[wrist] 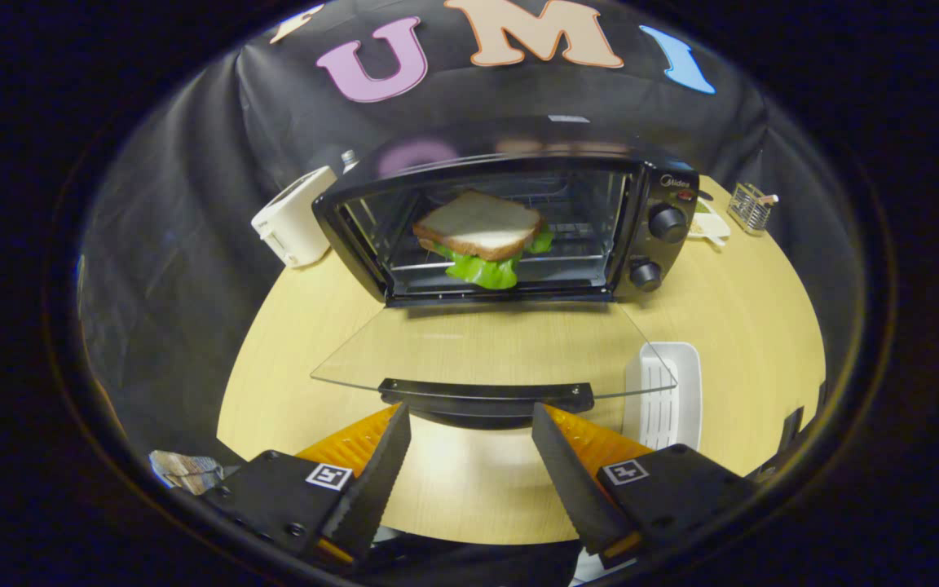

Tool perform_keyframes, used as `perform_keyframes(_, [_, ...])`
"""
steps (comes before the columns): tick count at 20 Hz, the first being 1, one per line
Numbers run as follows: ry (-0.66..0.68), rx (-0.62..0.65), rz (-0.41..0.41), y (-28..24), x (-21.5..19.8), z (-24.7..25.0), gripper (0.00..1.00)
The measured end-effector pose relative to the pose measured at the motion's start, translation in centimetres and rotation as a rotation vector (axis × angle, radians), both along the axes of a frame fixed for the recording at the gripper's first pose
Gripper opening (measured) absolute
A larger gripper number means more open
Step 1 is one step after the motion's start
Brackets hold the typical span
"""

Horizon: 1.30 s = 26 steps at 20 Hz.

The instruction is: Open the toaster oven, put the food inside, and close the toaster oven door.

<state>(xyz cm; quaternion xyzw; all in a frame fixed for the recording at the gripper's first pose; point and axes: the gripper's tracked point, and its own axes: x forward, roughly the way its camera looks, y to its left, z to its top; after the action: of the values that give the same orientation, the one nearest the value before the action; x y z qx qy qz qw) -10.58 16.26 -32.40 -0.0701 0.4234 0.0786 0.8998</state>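
Just ahead of the fingertips, the toaster oven's glass door [486, 350] lies folded down flat over the wooden table [763, 326], its dark handle [486, 397] running crosswise right at the tips of the gripper [471, 420]. The jaws are spread apart and released, holding nothing; the handle sits at the mouth of the gap between them, and whether either tip touches it cannot be told. Beyond the door stands the black toaster oven [510, 224] with its cavity open, and inside, on the wire rack [575, 261], rests the sandwich [482, 236]: a slice of white bread on top with green lettuce spilling out beneath toward the front. Two round knobs [659, 249] sit one above the other on the oven's panel, beyond the right finger. A white ridged tray [669, 391] lies on the table just beside the right corner of the open door, ahead of the right finger. Far beyond the left finger, a white toaster [294, 216] stands beside the oven against the cloth wall. Well beyond the right finger, past the oven, a small wire basket [751, 208] stands near the table's far edge.
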Motion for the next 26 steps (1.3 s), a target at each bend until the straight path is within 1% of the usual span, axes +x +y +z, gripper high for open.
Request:
perform_keyframes(6, [-0.069,0.058,-0.007,0.5,1.1,2.0,0.95])
perform_keyframes(7, [-0.092,0.056,-0.004,0.7,1.7,2.5,0.95])
perform_keyframes(18, [-0.171,0.07,0.023,1.2,2.8,4.3,0.95])
perform_keyframes(20, [-0.185,0.077,0.025,1.3,3.0,4.6,0.93])
perform_keyframes(23, [-0.256,0.066,0.033,1.0,4.0,5.6,0.89])
perform_keyframes(26, [-0.334,0.074,0.075,1.8,5.5,7.1,0.86])
